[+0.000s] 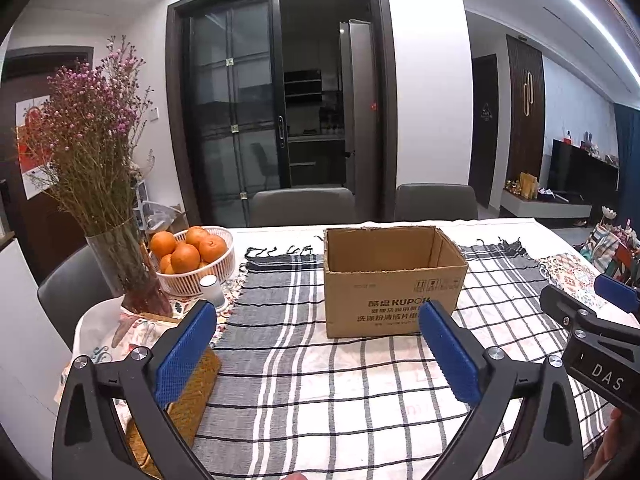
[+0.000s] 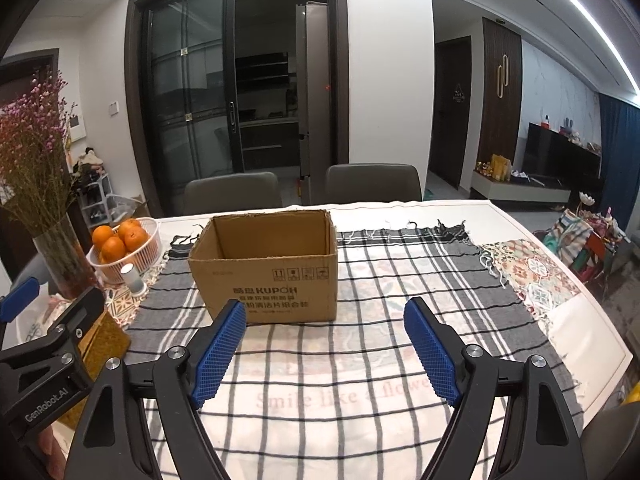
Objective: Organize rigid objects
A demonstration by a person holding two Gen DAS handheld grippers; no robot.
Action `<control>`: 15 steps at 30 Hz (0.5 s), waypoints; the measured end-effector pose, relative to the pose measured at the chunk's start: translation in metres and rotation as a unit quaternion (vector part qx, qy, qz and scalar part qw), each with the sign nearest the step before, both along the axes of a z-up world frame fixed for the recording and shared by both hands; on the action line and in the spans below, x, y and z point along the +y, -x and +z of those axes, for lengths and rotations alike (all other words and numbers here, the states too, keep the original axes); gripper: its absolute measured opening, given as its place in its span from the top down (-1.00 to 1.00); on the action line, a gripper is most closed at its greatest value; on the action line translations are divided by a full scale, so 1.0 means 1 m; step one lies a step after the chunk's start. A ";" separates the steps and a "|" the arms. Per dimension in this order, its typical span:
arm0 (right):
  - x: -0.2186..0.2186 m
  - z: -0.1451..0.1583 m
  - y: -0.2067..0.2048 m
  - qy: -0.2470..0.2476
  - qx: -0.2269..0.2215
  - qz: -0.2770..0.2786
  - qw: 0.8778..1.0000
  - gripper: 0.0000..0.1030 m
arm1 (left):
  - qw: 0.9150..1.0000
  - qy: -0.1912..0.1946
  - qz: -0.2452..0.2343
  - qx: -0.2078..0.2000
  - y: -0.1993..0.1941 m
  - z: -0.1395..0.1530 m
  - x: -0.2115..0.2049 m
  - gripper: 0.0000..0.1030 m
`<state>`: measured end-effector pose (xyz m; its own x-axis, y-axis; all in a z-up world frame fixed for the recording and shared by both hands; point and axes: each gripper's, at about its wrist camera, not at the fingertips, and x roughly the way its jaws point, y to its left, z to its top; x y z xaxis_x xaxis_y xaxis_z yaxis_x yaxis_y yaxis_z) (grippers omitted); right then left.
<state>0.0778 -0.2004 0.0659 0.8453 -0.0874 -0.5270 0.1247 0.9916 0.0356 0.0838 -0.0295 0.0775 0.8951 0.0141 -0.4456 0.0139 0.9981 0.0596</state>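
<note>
An open brown cardboard box [image 1: 394, 280] with KUPOH print stands on the checked cloth at mid-table; it also shows in the right wrist view [image 2: 266, 266]. Its inside looks empty from here. My left gripper [image 1: 318, 312] is open and empty, held above the cloth in front of the box. My right gripper [image 2: 326, 312] is open and empty, also in front of the box. The right gripper [image 1: 600, 300] shows at the right edge of the left wrist view; the left gripper [image 2: 48, 320] shows at the left edge of the right wrist view.
A white basket of oranges [image 1: 192, 260], a glass vase of dried flowers [image 1: 124, 268] and a small white cylinder [image 1: 212, 290] stand at the table's left. A woven brown mat [image 1: 188, 396] lies near the left front. Two grey chairs [image 1: 302, 206] stand behind the table.
</note>
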 end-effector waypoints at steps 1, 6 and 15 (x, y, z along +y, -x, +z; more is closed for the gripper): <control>0.000 0.000 0.001 0.000 0.000 0.002 1.000 -0.60 | 1.000 -0.001 0.001 -0.002 0.001 0.000 0.001 -1.00; 0.000 0.001 0.003 0.001 -0.004 -0.001 1.000 -0.60 | 1.000 -0.006 0.007 -0.008 0.006 0.003 0.000 -1.00; -0.001 0.004 0.006 -0.001 -0.008 -0.002 1.000 -0.60 | 1.000 -0.001 0.005 -0.009 0.008 0.005 0.000 -1.00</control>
